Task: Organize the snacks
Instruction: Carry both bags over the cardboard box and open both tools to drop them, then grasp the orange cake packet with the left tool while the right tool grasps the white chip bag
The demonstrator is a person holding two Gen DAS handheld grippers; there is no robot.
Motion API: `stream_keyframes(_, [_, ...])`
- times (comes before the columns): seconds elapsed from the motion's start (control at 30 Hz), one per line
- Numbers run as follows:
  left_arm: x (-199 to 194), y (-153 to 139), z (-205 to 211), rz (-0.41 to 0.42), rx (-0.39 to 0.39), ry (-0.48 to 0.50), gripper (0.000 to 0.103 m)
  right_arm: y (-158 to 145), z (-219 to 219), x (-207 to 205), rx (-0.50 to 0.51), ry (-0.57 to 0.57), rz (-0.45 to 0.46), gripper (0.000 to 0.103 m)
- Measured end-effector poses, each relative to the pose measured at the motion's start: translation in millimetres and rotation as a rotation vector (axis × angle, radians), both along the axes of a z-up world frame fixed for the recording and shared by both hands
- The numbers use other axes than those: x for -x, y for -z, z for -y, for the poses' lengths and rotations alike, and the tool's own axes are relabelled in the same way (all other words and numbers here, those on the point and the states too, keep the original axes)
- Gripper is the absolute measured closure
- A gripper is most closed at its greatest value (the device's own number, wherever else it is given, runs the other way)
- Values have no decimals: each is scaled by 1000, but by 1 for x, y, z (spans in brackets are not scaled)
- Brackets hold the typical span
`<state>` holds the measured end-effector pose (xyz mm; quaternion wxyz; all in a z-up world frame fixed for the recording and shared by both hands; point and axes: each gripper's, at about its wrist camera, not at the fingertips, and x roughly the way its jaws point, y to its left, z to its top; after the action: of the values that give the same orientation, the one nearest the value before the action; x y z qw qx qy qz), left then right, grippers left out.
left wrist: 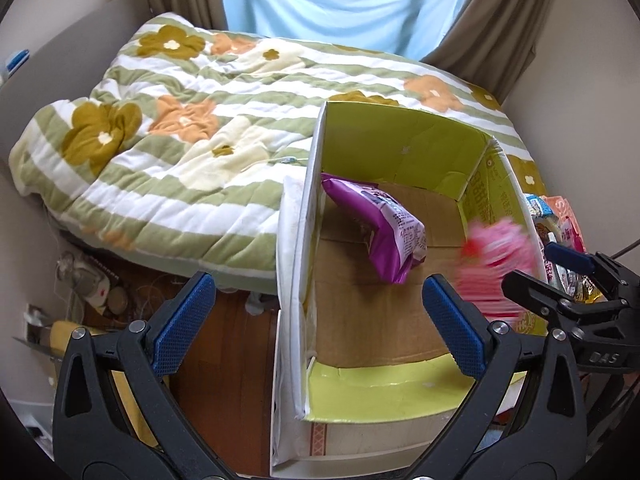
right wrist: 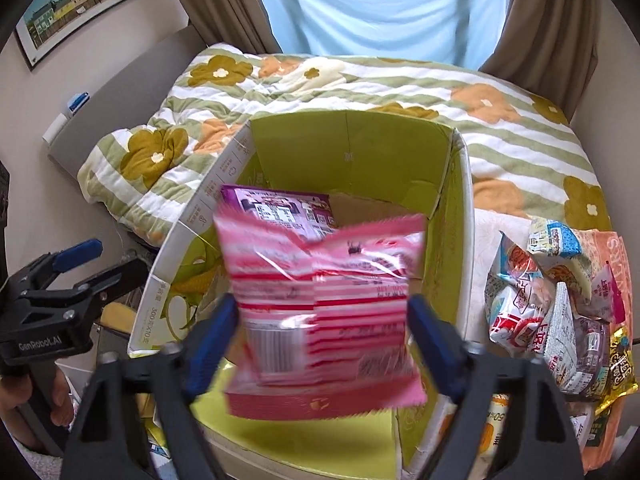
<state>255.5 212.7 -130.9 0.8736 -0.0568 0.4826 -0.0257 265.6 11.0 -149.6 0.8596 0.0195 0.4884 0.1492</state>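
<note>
From your left wrist view, your left gripper (left wrist: 316,320) stands wide with nothing between its blue ribbed pads, hovering over the near left corner of the cardboard box (left wrist: 400,140). One purple packet (left wrist: 380,228), glossy and pillow-shaped, already leans against the left wall inside. A pink packet (left wrist: 500,264) is a blur at the right wall, beside your right gripper (left wrist: 560,276).

From your right wrist view, your right gripper's jaws are spread wide; the pink striped packet (right wrist: 324,312), crinkly film with serrated ends, hangs between them over the box opening, and the pads do not appear to press it, so I judge it released. A pile of foil and film snacks (right wrist: 552,312) waits on the quilt (right wrist: 520,132) right of the box: most of the sorting is left.
</note>
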Motion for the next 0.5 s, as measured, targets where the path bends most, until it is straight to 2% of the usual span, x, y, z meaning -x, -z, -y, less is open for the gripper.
stream_keyframes(0.5, [32, -11, 2, 43, -8, 16, 0, -17, 18, 34, -13, 65, 81, 0])
